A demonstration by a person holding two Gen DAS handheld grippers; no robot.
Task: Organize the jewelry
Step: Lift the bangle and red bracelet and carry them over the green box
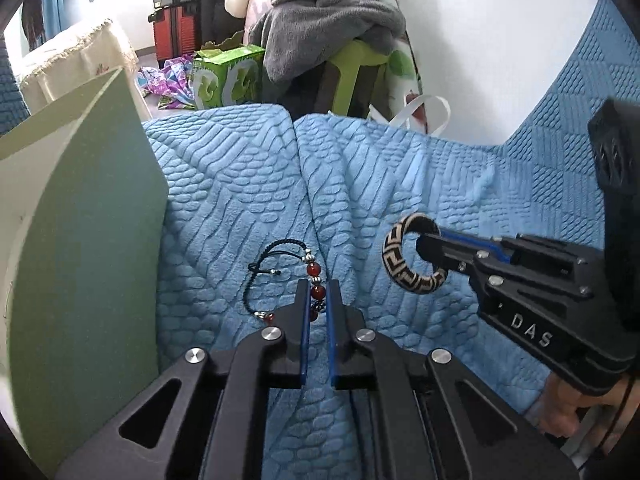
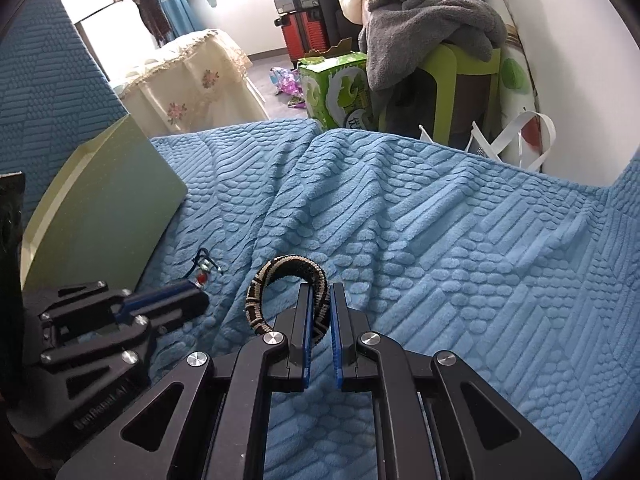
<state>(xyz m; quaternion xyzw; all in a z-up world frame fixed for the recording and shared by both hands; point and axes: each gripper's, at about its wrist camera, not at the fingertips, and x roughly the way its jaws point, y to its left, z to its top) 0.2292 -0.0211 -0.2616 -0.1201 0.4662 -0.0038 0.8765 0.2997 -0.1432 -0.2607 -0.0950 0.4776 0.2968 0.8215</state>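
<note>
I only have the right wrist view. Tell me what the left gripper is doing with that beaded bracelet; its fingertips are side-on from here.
Observer: In the left wrist view, the left gripper has its fingers on either side of the red beads of the beaded bracelet, which lies on the blue blanket.
Operator: Say whether it is lifted.
Observer: Not visibly. Its black cord loop lies flat on the blanket, out to the left of the fingers.
Operator: Report my own grip.
Observer: The right gripper pinches the patterned bangle on one side of the ring; the rest of the ring hangs free, with its opening facing the left camera.
Operator: Name what stands left of the bracelet.
Observer: A pale green box, its wall upright beside the bracelet.
</note>
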